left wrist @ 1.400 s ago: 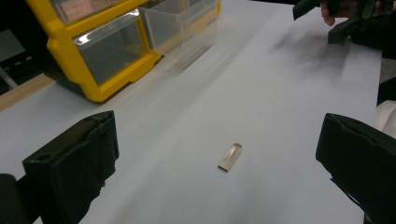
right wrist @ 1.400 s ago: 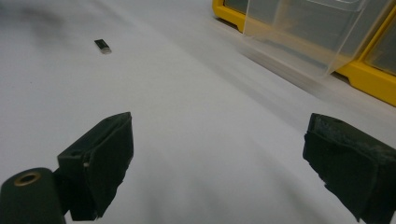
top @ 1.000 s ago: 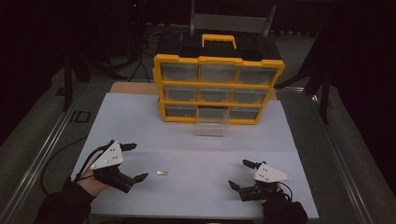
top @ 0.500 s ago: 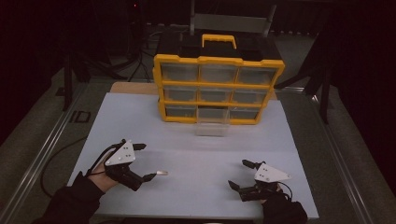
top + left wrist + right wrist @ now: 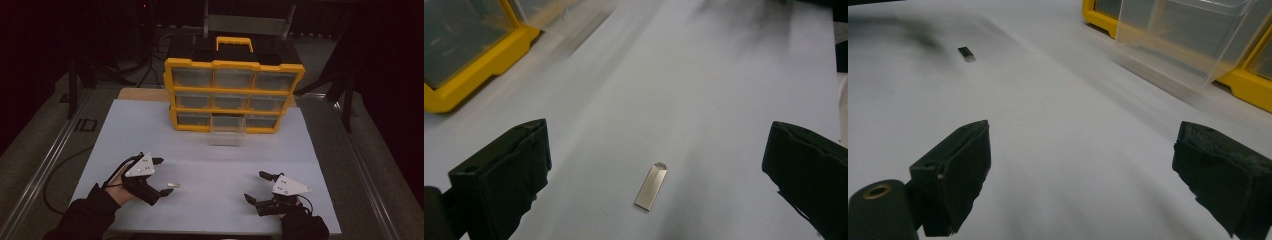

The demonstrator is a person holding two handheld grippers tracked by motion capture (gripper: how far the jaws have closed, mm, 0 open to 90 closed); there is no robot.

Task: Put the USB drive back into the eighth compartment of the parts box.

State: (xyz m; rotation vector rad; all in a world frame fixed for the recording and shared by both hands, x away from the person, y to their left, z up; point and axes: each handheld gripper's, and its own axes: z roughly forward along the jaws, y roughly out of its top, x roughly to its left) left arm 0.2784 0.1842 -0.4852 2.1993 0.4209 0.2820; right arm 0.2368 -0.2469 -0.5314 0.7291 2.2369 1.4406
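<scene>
The left gripper [image 5: 159, 176] hangs low over the white table sheet [image 5: 210, 160], jaws spread wide and holding nothing — probably lined up to pinch the small metal plate [image 5: 651, 186] lying flat on the sheet between them. It is thin, shiny and oblong, with one clipped end. Behind centre, the yellow organizer [image 5: 232, 95] has a clear plastic drawer [image 5: 227, 131] pulled out, likely a bin for the plate. The right gripper [image 5: 257, 186] rests wide open, empty — well apart from the plate.
</scene>
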